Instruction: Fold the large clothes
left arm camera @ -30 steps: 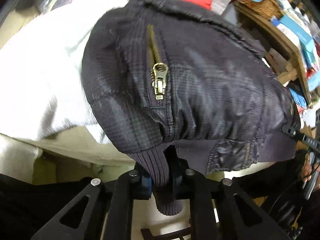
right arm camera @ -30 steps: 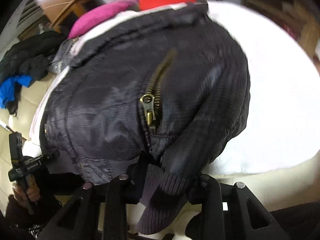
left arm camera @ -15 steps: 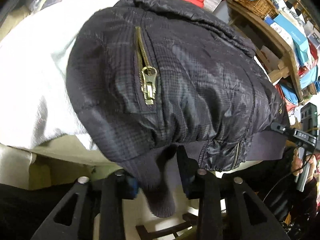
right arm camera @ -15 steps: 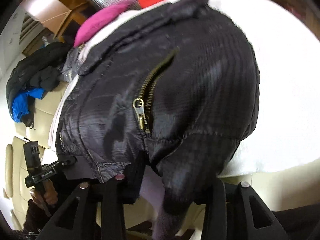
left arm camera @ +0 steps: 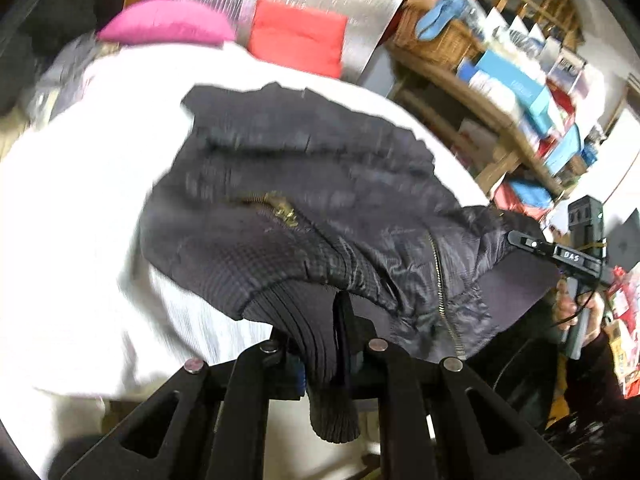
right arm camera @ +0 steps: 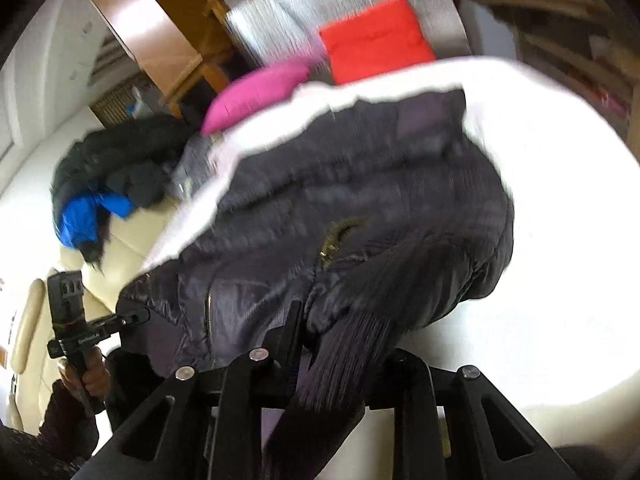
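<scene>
Both cuffs have swung up and forward since a second ago, bunching the dark jacket (left arm camera: 320, 200) on the white sheet (left arm camera: 80, 208). Left gripper (left arm camera: 324, 354) is clamped on one ribbed cuff (left arm camera: 304, 320); right gripper (right arm camera: 340, 354) pinches the other. I'd carry both across level, then lay them flat. Only the right view shows the black-and-blue coat (right arm camera: 100, 184); only the left shows the shelves (left arm camera: 520, 92).
</scene>
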`<act>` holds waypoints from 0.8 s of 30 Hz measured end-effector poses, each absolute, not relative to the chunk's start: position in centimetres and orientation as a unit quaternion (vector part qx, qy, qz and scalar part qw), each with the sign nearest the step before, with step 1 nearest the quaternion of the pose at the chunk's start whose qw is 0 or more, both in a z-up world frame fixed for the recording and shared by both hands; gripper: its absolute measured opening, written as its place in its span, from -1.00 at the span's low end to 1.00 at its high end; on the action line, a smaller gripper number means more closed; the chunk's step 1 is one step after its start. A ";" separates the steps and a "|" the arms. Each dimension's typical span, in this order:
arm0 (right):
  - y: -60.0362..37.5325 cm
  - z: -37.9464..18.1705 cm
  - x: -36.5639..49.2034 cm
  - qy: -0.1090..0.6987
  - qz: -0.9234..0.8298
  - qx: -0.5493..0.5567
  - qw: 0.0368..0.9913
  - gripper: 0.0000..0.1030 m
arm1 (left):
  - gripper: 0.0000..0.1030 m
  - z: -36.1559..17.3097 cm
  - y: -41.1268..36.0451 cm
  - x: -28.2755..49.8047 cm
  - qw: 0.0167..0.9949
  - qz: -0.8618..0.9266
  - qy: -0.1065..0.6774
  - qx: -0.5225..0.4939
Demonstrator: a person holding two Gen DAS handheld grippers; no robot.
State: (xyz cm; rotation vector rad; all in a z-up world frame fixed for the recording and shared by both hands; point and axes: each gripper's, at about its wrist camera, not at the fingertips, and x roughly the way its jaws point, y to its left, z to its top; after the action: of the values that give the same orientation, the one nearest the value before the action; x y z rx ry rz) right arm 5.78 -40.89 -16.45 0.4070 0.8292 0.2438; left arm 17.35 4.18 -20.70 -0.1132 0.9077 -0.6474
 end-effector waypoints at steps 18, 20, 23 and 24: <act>-45.8 -7.3 33.7 0.262 0.038 0.220 0.939 -0.58 | -0.75 -11.4 -0.2 48.3 0.880 -0.250 0.391 -0.104; -46.7 -8.6 37.7 0.276 0.025 0.232 0.932 -0.59 | -0.75 -13.1 -1.3 51.7 0.878 -0.235 0.404 -0.104; -47.4 -11.9 42.6 0.308 0.009 0.244 0.919 -0.59 | -0.78 -16.5 -2.5 56.0 0.873 -0.208 0.429 -0.098; -47.7 -13.1 44.1 0.321 0.003 0.246 0.915 -0.59 | -0.78 -17.9 -2.8 57.4 0.870 -0.201 0.439 -0.097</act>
State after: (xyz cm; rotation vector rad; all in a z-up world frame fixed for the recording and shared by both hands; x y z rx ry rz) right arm 44.11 -47.65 -13.11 0.5059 0.6610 0.0066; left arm 57.39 -2.80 -17.93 -0.2023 0.9184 -0.4212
